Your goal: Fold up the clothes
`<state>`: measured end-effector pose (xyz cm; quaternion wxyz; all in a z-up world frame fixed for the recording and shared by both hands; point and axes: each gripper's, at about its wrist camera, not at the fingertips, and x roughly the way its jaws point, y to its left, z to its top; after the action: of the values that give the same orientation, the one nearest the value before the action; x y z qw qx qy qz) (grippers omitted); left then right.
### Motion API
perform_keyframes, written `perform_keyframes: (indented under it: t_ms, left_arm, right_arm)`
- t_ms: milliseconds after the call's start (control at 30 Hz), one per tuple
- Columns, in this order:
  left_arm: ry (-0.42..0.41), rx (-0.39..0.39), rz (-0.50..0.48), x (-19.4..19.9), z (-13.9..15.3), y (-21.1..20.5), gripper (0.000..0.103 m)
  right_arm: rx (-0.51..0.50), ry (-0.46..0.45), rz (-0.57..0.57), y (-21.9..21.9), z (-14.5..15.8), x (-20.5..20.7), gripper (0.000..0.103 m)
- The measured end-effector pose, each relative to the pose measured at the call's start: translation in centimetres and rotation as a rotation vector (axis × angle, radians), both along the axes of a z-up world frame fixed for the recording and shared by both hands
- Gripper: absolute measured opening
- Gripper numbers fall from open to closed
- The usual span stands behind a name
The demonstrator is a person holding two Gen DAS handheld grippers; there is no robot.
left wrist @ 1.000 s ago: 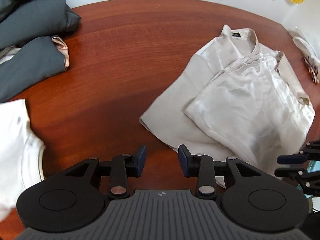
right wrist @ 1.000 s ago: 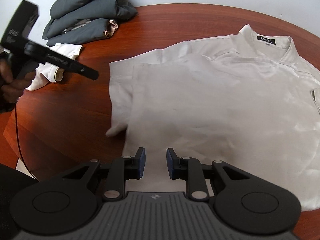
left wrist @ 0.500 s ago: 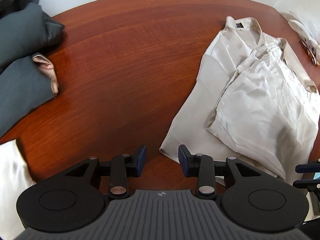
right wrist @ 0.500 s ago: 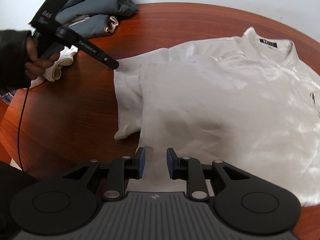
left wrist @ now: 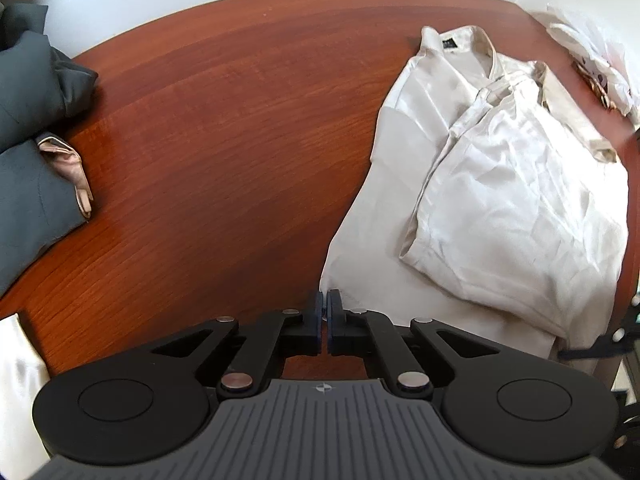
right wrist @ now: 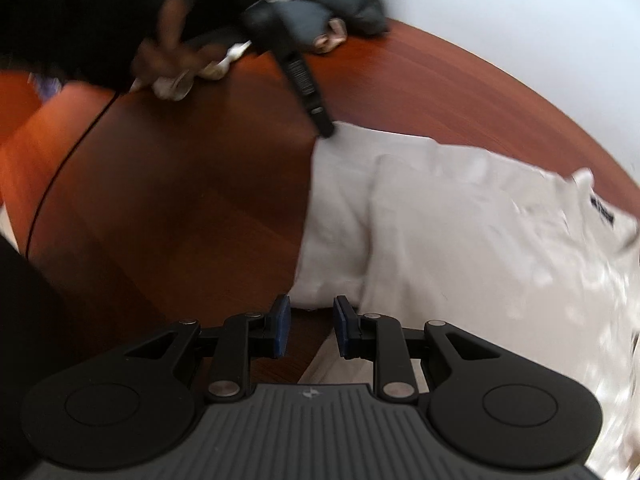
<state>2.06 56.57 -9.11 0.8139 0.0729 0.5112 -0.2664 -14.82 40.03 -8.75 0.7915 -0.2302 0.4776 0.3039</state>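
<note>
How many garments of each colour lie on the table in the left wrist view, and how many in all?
Cream shirt: 1
Dark grey folded garments: 2
White cloth at the lower left edge: 1
White crumpled fabric at the far right edge: 1
Total: 5

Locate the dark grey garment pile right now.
In the left wrist view, the dark grey garment pile sits at the table's far left edge, across from the cream shirt.
</note>
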Motion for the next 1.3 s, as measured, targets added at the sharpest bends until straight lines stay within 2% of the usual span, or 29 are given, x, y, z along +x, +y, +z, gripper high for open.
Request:
perform_keyframes:
  t_ms: [167, 433, 567, 633, 700, 833, 967, 1167, 1300]
  left_arm:
    - [-0.002, -0.007, 0.012, 0.2, 0.4, -0.2, 0.002]
    - [0.003, -0.002, 0.03, 0.2, 0.4, -0.5, 0.002]
    - [-0.003, 0.003, 0.022, 0.2, 0.5, -0.6, 0.002]
    - [-0.005, 0.003, 0.02, 0.1, 0.6, -0.6, 0.002]
    - [-0.01, 0.0, 0.017, 0.0, 0.7, -0.7, 0.002]
    - [-0.028, -0.015, 0.011, 0.0, 1.7, -0.7, 0.001]
    - [-0.06, -0.049, 0.026, 0.1, 3.9, -1.4, 0.001]
    - [-0.112, -0.093, 0.034, 0.8, 7.1, -4.5, 0.001]
    - [-0.129, -0.103, 0.004, 1.3, 7.6, -7.8, 0.002]
  right_arm:
    - [-0.062, -0.031, 0.107, 2.1, -0.4, -0.2, 0.027]
    - [-0.173, -0.088, 0.268, 3.0, -1.7, -0.8, 0.026]
    - [-0.197, -0.108, 0.29, 3.2, -2.2, -1.3, 0.019]
    - [-0.193, -0.108, 0.277, 3.1, -2.1, -1.4, 0.01]
    - [-0.186, -0.113, 0.257, 2.8, -2.1, -1.3, 0.004]
    - [-0.121, -0.13, 0.184, 2.1, -0.9, -1.2, 0.002]
    - [-0.028, -0.154, 0.078, 0.8, 1.1, -0.9, 0.002]
    - [0.126, -0.135, -0.139, -3.2, 3.0, 0.6, 0.002]
    - [0.196, -0.098, -0.298, -7.1, 3.1, 2.0, 0.002]
